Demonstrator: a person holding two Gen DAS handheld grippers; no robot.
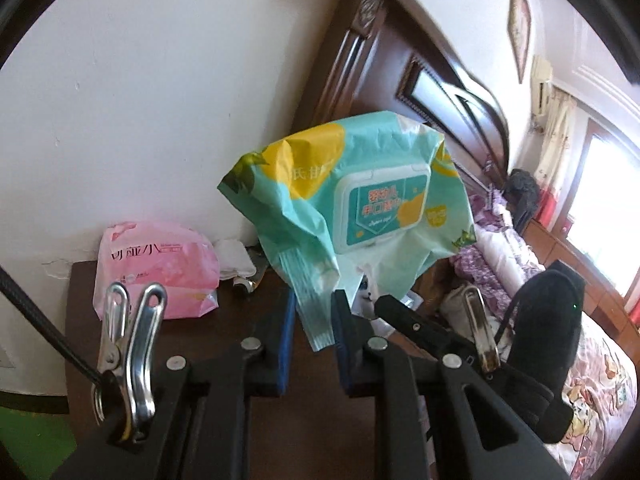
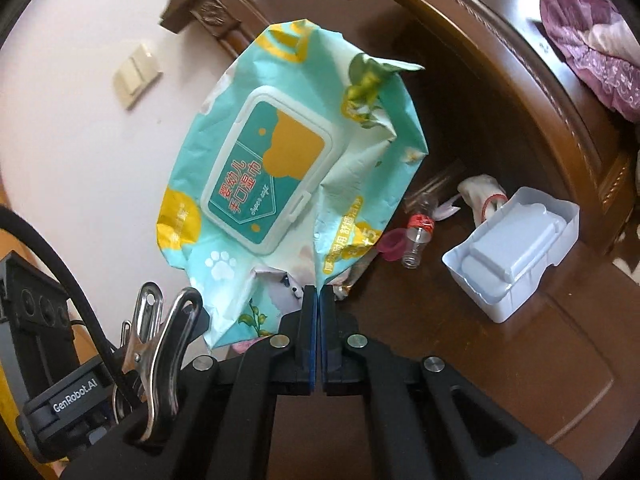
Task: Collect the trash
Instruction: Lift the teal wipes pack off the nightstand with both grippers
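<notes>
Wipes pack [image 1: 352, 196], teal and yellow with a white flip lid, hangs crumpled in the air above the nightstand [image 1: 168, 360], pinched from below by both grippers. In the left wrist view the left gripper [image 1: 314, 320] has its blue pads closed on the pack's crimped end seam, which hangs between them at 6 o'clock of the pack; the right gripper [image 1: 384, 304] comes in from 4 o'clock, its tips hidden behind the pack's lower edge. In the right wrist view the right gripper [image 2: 319, 300] has its pads pressed together on a fold of the pack [image 2: 288, 168]; how much film is caught there is hard to make out. At 9 o'clock of the pack in the left view lies a pink packet [image 1: 160, 268], its lower part hidden by a metal clip [image 1: 128, 352] on the gripper. At 3 o'clock in the right view sit a small clear bottle [image 2: 418, 240] and a white plastic tray [image 2: 516, 256]; a pink item beside the bottle is mostly hidden behind the pack. Bedding [image 1: 500, 248] is blurred and cut off at the rim.
</notes>
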